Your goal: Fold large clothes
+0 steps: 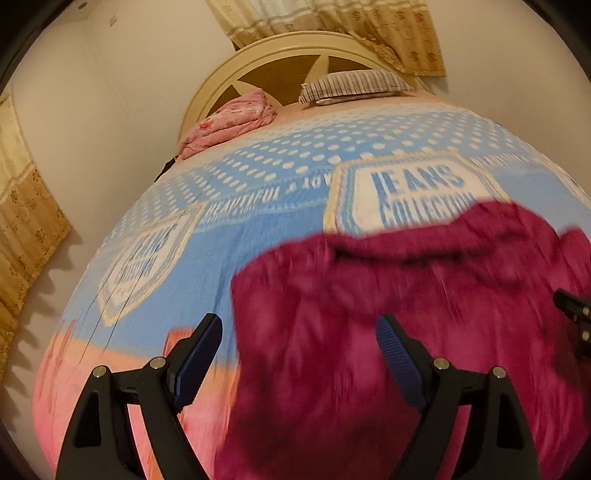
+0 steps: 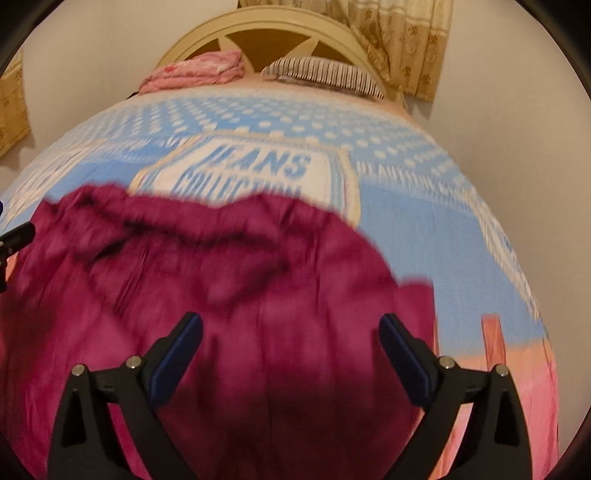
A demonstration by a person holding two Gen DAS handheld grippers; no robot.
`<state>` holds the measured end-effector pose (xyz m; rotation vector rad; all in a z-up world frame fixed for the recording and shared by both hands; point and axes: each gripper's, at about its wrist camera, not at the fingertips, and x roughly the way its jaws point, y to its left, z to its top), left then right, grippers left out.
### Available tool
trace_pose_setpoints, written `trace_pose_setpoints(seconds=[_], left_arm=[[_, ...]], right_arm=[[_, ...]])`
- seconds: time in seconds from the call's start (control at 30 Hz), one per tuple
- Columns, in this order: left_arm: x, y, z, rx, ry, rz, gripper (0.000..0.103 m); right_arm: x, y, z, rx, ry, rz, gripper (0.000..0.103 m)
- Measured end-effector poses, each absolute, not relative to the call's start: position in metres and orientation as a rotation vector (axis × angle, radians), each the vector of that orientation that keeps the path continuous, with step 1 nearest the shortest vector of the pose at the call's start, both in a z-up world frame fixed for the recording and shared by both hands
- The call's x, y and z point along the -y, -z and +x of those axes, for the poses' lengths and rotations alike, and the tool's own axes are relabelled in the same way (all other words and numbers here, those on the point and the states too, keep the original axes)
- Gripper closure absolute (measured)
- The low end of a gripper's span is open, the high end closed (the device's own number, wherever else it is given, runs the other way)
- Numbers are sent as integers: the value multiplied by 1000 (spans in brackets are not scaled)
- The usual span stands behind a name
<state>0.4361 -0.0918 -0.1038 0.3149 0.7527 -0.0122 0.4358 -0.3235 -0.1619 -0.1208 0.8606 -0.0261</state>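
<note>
A large magenta garment (image 1: 388, 302) lies spread and rumpled on the near half of the bed; in the right wrist view the same garment (image 2: 229, 280) fills the lower centre. My left gripper (image 1: 299, 328) hangs above the garment's left edge, jaws wide apart and nothing between the blue pads. My right gripper (image 2: 290, 325) hovers over the garment's right part, also open and empty. The tip of the right gripper shows at the right edge of the left wrist view (image 1: 574, 306). The left gripper's tip shows at the left edge of the right wrist view (image 2: 16, 236). Both views are motion-blurred.
The bed is covered by a blue polka-dot blanket (image 1: 280, 162) printed with "JEANS COLLECTION". A pink folded quilt (image 1: 229, 122) and a striped pillow (image 1: 354, 86) lie by the cream headboard (image 1: 236, 70). Patterned curtains (image 1: 369, 26) hang behind, and a wall runs along the bed's left.
</note>
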Motion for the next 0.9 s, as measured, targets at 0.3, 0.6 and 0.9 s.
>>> trace_pose_setpoints(seconds=[0.3,0.6,0.9], left_arm=[[45,133,320,-799,-2,277,17],[4,166,227,-857,-15,232,17],[-7,179,171,-860,3,198,17]], right_arm=[[333,180,320,-886,12,-104,5],[342,200,239,-911,40,-76,5],[350,208,191,-898,78,-40,5]])
